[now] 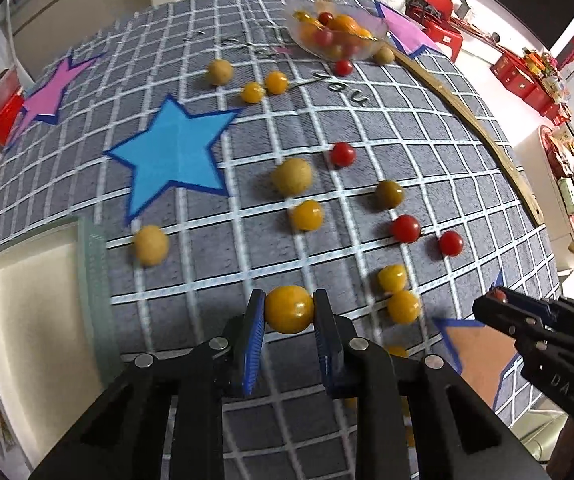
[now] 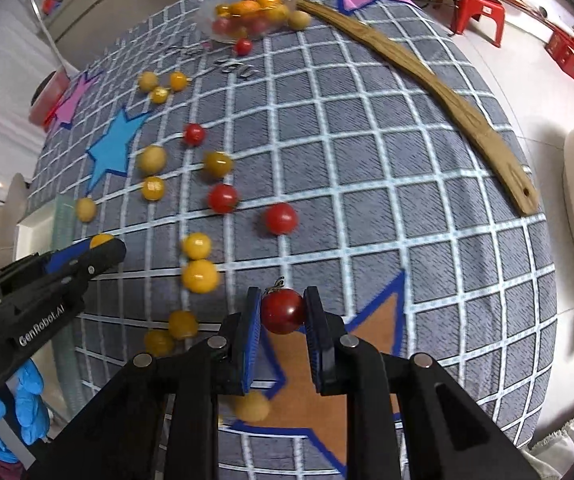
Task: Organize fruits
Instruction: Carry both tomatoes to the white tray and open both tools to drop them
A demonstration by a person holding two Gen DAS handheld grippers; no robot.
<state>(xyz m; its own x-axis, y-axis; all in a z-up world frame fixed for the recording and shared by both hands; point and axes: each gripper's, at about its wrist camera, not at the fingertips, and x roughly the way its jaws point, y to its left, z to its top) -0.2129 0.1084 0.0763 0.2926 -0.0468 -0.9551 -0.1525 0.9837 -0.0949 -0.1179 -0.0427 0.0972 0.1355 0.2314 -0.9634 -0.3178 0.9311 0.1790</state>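
My left gripper [image 1: 289, 309] is shut on a yellow cherry tomato [image 1: 289, 309] and holds it above the grey checked cloth [image 1: 247, 240]. My right gripper [image 2: 282, 310] is shut on a red cherry tomato [image 2: 282, 311] over an orange star. Each gripper shows in the other's view, the right one [image 1: 491, 298] and the left one [image 2: 99, 246]. Several loose red, yellow and tan fruits lie scattered on the cloth, among them a red one [image 2: 281, 218] and a yellow one [image 2: 199, 276]. A clear bowl [image 1: 337, 36] of mixed fruits stands at the far side.
A white tray with a pale green rim [image 1: 91, 280] lies at the left table edge. A long wooden strip [image 2: 447, 100] lies along the right side of the cloth. Red stools and boxes stand on the floor beyond the table. A blue-gloved hand [image 2: 27, 416] holds the left gripper.
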